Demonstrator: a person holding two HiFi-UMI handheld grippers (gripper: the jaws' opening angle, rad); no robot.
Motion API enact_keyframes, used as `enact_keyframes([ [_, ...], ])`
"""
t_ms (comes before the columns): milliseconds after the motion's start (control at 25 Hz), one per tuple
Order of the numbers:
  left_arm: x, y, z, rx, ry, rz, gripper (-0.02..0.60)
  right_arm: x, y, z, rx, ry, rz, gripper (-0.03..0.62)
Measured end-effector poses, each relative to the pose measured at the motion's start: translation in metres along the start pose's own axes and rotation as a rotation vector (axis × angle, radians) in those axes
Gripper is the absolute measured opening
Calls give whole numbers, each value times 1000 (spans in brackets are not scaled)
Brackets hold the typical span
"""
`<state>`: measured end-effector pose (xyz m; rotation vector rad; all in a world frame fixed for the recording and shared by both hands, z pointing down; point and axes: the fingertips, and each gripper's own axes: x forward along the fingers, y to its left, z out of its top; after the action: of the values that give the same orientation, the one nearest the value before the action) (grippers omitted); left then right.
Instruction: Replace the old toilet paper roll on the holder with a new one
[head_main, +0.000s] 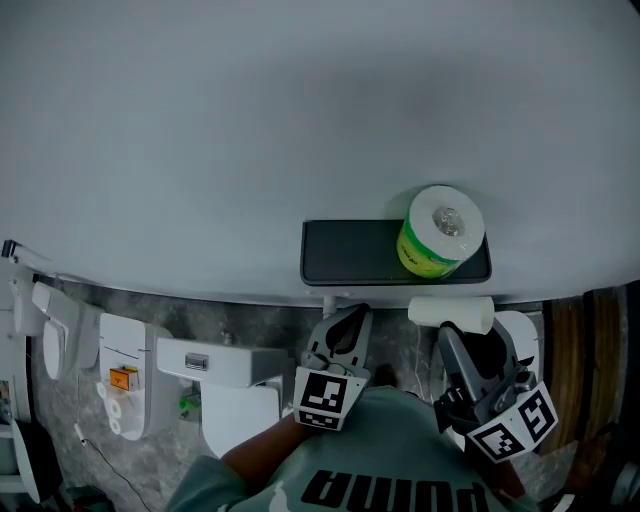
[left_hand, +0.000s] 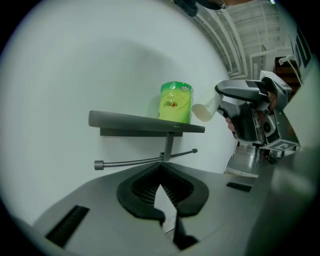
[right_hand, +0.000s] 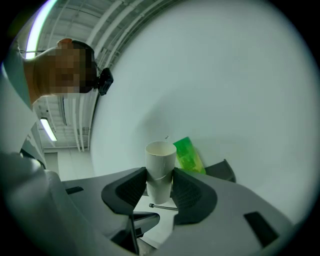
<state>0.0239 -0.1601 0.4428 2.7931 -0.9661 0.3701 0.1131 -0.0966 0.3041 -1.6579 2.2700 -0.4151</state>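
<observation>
The dark holder has a shelf (head_main: 350, 252) (left_hand: 145, 121) on the white wall and a bare bar (left_hand: 145, 160) under it. On the shelf's right end stands the new roll in its green wrapper (head_main: 440, 232) (left_hand: 176, 102) (right_hand: 189, 154). My right gripper (head_main: 452, 332) (right_hand: 160, 176) is shut on the old white cardboard tube (head_main: 450, 313) (right_hand: 160, 162) (left_hand: 205, 111), held just below and right of the shelf. My left gripper (head_main: 348, 318) (left_hand: 161, 167) is shut and empty, pointing at the bar from below the shelf's middle.
Below the holder are a white toilet (head_main: 230, 385) and white fixtures at the left (head_main: 125, 375). A wooden panel (head_main: 570, 350) stands at the right. My green shirt (head_main: 400, 470) fills the bottom of the head view.
</observation>
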Motion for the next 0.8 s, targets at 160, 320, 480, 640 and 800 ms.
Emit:
enact_keyframes([
  [160, -16, 22, 2, -8, -16, 42, 3, 27, 29, 5, -93, 15, 43, 175],
  [320, -33, 46, 4, -16, -36, 96, 3, 59, 45, 7, -170, 33, 42, 175],
  [480, -50, 71, 7, -25, -51, 149, 3, 94, 55, 3, -254, 78, 7, 175],
  [640, -65, 92, 5, -40, -55, 191, 3, 120, 63, -6, -327, 136, -28, 175],
  [800, -71, 107, 2, -52, -63, 209, 3, 134, 63, -15, -361, 173, -61, 175],
])
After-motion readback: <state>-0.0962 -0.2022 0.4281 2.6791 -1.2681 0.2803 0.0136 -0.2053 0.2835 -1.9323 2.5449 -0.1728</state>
